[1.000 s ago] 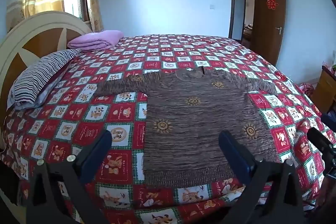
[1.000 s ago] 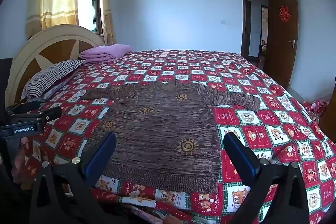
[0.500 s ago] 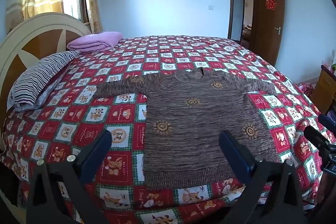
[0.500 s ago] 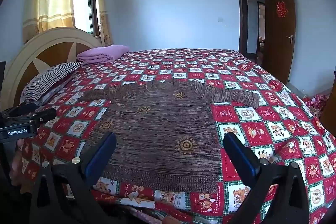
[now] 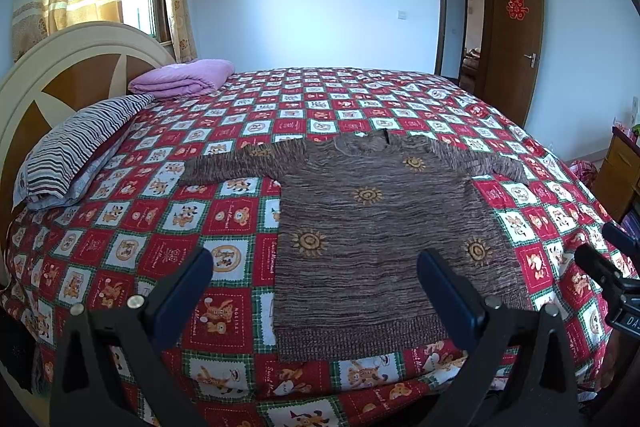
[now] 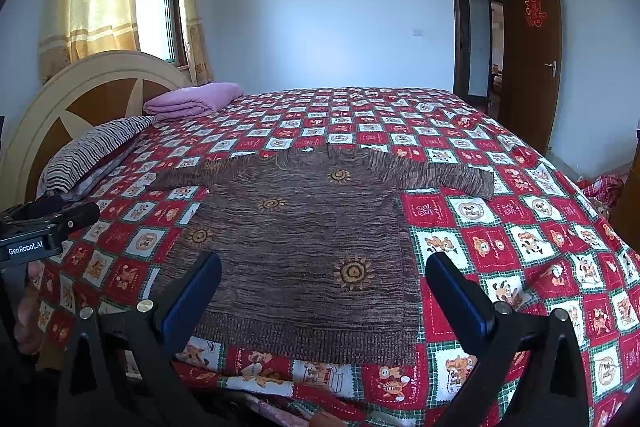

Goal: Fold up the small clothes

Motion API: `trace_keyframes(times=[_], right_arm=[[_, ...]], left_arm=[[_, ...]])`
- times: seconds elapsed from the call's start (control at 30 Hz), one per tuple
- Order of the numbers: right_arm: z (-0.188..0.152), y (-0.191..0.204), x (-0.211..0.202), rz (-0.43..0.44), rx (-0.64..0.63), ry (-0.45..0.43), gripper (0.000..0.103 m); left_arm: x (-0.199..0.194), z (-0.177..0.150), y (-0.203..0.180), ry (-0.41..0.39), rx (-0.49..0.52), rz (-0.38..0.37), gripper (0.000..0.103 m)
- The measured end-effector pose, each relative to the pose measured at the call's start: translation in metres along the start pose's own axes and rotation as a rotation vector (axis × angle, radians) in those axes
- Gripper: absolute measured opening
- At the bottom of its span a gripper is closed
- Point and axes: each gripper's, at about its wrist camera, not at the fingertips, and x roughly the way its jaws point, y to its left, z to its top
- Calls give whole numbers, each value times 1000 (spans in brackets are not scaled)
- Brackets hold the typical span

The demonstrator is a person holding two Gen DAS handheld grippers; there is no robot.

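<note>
A small brown knitted sweater (image 5: 384,227) with orange sun motifs is seen spread flat, both sleeves stretched out sideways, on a bed covered by a red, white and green checked quilt (image 5: 132,239) printed with cartoon animals. The sweater's ribbed hem lies nearest the bed's front edge and its collar points toward the far wall. In the left wrist view, the left gripper (image 5: 316,287) is held above the front edge of the bed with its blue-padded fingers (image 5: 184,291) spread wide apart and nothing between them; the hem's left corner is framed between the fingers, without being touched. In the right wrist view, the right gripper (image 6: 324,291) is likewise held released, its fingers (image 6: 456,295) wide apart and empty, with the right half of the hem framed between them. The right gripper is also visible at the right edge of the left wrist view, and the left gripper at the left edge of the right wrist view, where a hand (image 6: 28,307) is partly seen beneath it. At the head of the bed, a striped pillow (image 5: 80,151) is laid against a cream and brown headboard (image 5: 68,75), and a folded lilac blanket (image 5: 184,79) is set just beyond the pillow. A brown door (image 5: 516,39) stands open at the far right.
</note>
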Motion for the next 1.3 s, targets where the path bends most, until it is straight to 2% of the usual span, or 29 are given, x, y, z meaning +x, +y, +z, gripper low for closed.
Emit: trace_keyframes(times=[1.3], right_arm=[[-6, 4, 5, 8, -4, 17, 102]], left_arm=[[1, -1, 5, -5, -10, -3, 103]])
